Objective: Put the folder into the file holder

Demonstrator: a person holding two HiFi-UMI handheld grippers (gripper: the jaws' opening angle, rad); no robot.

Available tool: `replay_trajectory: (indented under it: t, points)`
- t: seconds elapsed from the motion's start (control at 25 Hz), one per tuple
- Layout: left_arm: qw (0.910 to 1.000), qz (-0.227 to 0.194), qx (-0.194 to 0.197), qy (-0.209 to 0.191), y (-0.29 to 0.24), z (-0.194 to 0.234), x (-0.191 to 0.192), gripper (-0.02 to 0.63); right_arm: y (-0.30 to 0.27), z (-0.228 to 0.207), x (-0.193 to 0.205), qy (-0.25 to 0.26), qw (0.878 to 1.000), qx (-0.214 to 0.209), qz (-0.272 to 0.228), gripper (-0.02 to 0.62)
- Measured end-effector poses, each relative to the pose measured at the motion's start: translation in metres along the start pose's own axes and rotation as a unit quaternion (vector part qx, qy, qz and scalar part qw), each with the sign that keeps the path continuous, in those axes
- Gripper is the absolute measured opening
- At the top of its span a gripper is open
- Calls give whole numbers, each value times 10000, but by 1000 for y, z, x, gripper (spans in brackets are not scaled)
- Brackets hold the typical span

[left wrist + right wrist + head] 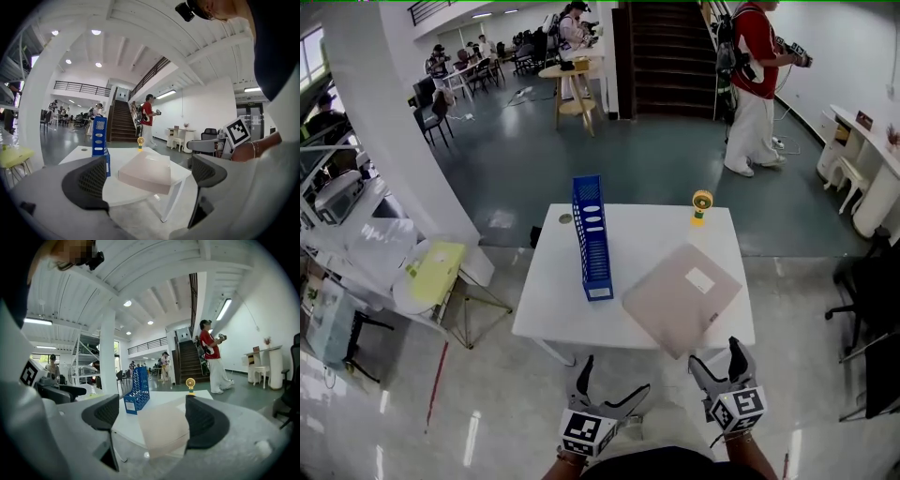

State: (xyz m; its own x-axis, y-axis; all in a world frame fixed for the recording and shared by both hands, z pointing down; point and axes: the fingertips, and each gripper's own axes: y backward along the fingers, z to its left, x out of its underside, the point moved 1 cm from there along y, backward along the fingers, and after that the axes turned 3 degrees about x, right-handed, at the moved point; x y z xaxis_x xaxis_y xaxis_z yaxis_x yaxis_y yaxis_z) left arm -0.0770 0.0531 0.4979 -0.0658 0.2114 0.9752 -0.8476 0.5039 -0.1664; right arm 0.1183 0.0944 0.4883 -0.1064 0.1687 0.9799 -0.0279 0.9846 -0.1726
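Observation:
A pale beige folder (pixel 682 294) lies flat on the white table (pixel 558 309), its near corner over the front edge; it also shows as folder (pixel 145 172) and folder (pixel 164 428). A blue file holder (pixel 592 235) stands upright left of it, seen too as file holder (pixel 99 138) and file holder (pixel 137 390). My left gripper (pixel 609 380) hangs open below the table's front edge, apart from everything. My right gripper (pixel 715 361) is open just short of the folder's near corner, holding nothing.
A small yellow fan (pixel 701 205) stands at the table's far right edge. A person in red (pixel 754 84) stands beyond near the stairs. A cluttered bench with a yellow pad (pixel 431 270) sits left of the table, a black chair (pixel 867 309) at right.

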Motion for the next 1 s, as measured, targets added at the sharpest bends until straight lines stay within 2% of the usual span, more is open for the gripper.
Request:
replay_trajectory:
  t: [0.24,0.6,0.68,0.84,1.0]
  points:
    - [9980,233,156,573,-25,6,7,558,-30,-16,-6,-33,10000,51,73,426]
    - [9938,686,110,870,-86,29,19,558,-98,-64,1,84,9979,-173,612,426]
    - [9919,783,89,999,-101,34,22,558,-115,-75,5,97,9962,-335,795,426]
    - [9872,1076,-48,1175,-130,48,31,558,-147,-87,9,730,9890,-708,1078,426]
    - [9834,1200,-186,1347,-154,58,37,558,-176,-100,13,868,9805,-1161,1331,426]
